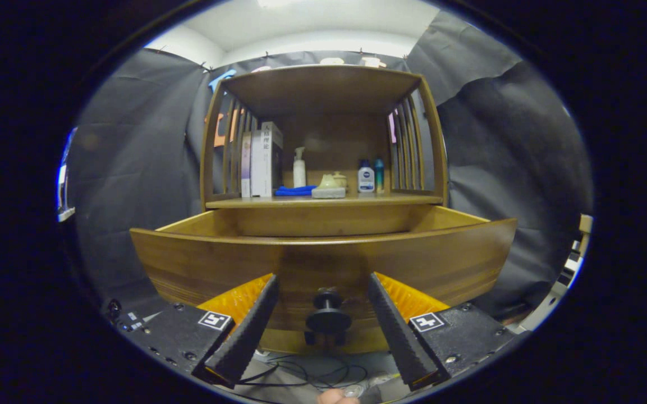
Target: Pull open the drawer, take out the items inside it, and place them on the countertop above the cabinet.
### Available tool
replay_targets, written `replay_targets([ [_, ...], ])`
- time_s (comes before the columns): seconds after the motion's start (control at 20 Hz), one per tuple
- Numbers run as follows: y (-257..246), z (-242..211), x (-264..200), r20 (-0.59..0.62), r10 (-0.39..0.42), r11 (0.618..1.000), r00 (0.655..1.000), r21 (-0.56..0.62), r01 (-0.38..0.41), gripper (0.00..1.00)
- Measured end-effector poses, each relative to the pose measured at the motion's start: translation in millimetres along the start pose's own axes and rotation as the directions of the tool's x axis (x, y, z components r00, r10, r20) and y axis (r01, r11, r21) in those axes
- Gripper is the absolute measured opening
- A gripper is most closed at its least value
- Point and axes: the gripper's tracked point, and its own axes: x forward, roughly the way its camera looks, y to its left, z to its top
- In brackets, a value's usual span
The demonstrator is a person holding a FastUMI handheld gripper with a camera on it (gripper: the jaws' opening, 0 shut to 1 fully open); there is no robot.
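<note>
Now fingers spread wide, holding nothing, astride drawer knob; drawer pulled out, contents hidden.

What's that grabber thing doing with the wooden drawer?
A person is holding a gripper in front of a wooden cabinet. Its two fingers are spread open, one on each side of the dark knob without touching it. The drawer is already pulled out, but from here you cannot see what lies inside it. Nothing has been lifted out yet. Above the drawer, the countertop already holds books, some bottles and a blue cloth.
</note>
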Motion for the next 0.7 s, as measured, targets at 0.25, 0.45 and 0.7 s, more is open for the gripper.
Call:
replay_targets([
  [0.25,6,-1,8,0.003,0.006,1.000,1.000,-0.006,-0.006,0.98],
  [0.45,7,-2,10,0.005,0.006,1.000,1.000,-0.006,-0.006,0.97],
  [0.7,9,-3,13,0.009,0.004,1.000,1.000,-0.002,-0.004,0.97],
])
